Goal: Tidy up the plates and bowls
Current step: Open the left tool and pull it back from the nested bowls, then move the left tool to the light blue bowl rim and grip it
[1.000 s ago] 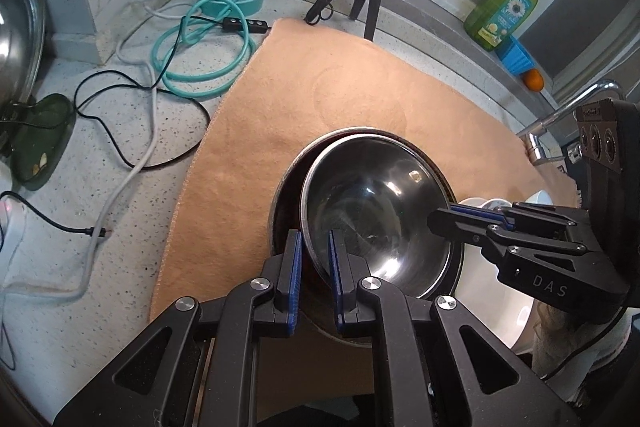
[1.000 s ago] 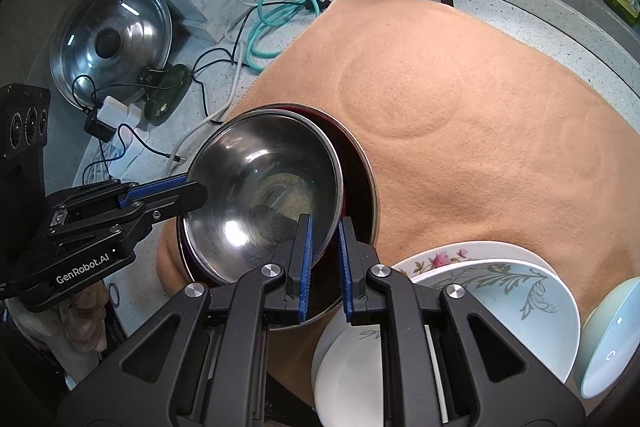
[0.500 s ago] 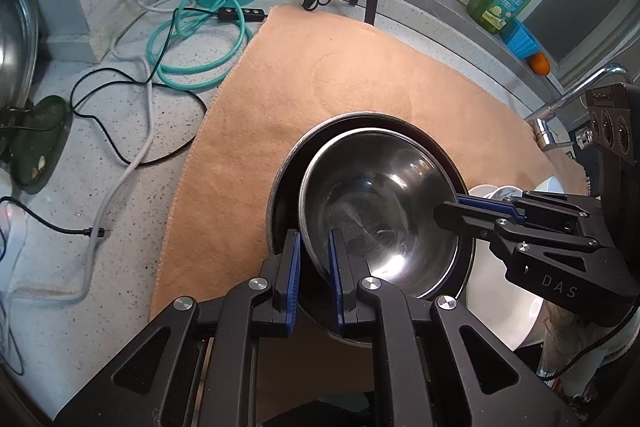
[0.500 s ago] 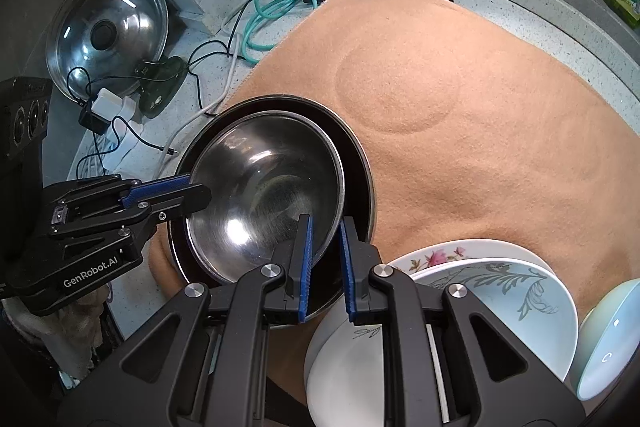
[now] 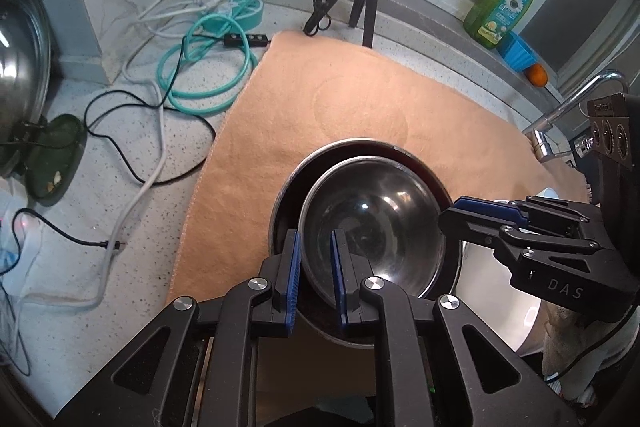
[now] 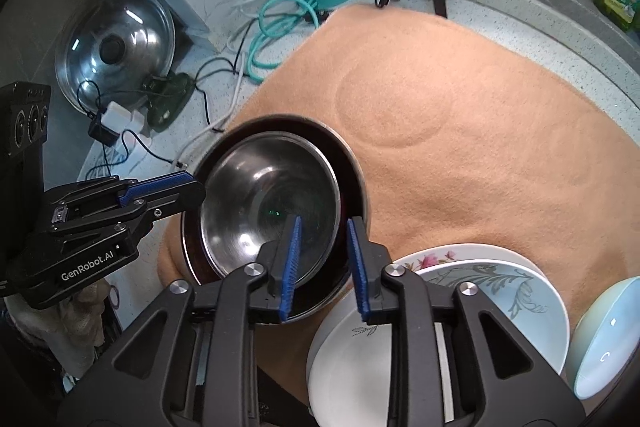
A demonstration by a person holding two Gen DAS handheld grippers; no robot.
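Now both grippers straddle opposite edges of the steel bowl (image 5: 372, 223), which sits nested in the larger dark bowl (image 5: 416, 163) on the tan mat (image 5: 360, 99). The left gripper (image 5: 315, 279) and right gripper (image 6: 324, 263) stand with fingers apart (a second ago both were pinched on its rim), so the bowl lies released.
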